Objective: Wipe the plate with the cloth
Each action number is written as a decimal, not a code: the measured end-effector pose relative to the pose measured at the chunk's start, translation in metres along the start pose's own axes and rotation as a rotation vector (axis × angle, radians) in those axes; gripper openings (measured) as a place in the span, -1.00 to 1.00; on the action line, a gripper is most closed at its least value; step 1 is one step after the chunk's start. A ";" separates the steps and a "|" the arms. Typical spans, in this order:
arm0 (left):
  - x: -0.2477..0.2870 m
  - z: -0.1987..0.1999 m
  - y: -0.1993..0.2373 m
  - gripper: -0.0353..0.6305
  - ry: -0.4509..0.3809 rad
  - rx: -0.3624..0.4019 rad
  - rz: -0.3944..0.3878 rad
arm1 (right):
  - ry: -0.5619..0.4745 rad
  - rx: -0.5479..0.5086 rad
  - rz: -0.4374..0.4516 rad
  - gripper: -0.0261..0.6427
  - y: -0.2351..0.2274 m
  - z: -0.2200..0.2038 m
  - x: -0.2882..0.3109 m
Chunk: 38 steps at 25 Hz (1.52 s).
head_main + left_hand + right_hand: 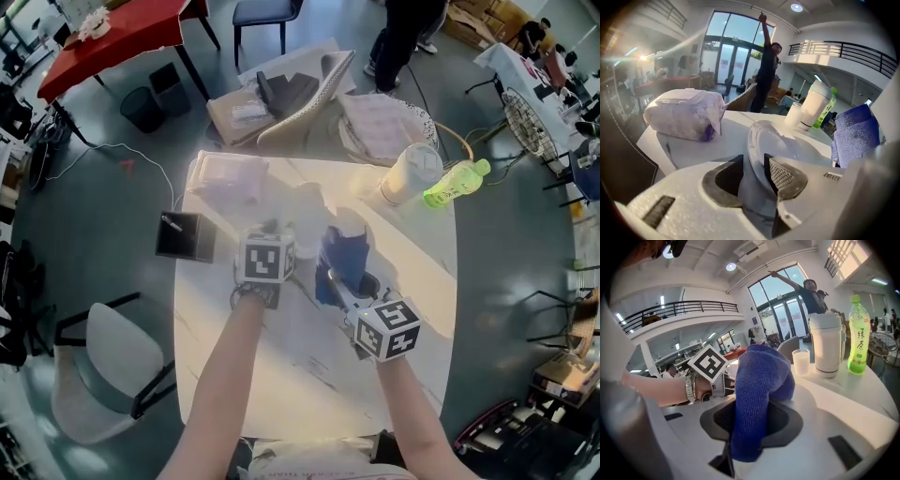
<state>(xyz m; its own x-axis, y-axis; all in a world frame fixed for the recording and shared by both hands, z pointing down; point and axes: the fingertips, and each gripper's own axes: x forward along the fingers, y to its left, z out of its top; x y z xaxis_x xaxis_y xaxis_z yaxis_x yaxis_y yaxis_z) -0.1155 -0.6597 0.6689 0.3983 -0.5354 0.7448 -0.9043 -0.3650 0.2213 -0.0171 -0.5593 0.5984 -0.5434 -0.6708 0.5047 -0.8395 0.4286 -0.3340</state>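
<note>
Your left claw (753,165) is closed on the near rim of the white plate (787,143), which tilts up over the middle of the surface (736,126). Your right claw (757,420) pinches the blue cloth (759,376), bunched upright between its jaws, just right of the plate. A green bottle (858,338) and a white flask (826,345) stand far right.

Plate (307,211) blurred in head view; near rim hidden inside left tool (753,178). Cloth (759,390) end buried in right tool (757,423).
</note>
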 end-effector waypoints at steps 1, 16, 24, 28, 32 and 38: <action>0.000 0.000 0.000 -0.53 0.005 0.011 0.012 | 0.001 0.000 -0.002 -0.58 -0.001 -0.001 0.000; -0.023 -0.002 -0.001 -0.73 -0.033 -0.121 -0.043 | -0.008 -0.006 -0.015 -0.58 0.008 0.001 -0.018; -0.061 -0.002 -0.024 -0.83 -0.137 -0.227 -0.141 | -0.032 -0.007 -0.013 -0.58 0.023 -0.004 -0.049; -0.080 -0.007 -0.032 -0.84 -0.178 -0.291 -0.159 | -0.050 -0.008 -0.012 -0.58 0.031 -0.004 -0.069; -0.098 -0.015 -0.040 -0.84 -0.219 -0.302 -0.154 | -0.066 -0.014 -0.012 -0.58 0.037 -0.007 -0.091; -0.134 -0.021 -0.062 -0.84 -0.291 -0.312 -0.168 | -0.092 -0.036 -0.007 -0.58 0.049 -0.006 -0.130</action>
<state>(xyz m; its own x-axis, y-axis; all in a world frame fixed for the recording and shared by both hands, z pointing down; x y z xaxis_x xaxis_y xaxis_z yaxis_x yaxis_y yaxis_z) -0.1160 -0.5491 0.5689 0.5296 -0.6963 0.4844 -0.8086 -0.2419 0.5363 0.0122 -0.4473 0.5212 -0.5362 -0.7259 0.4307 -0.8436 0.4445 -0.3012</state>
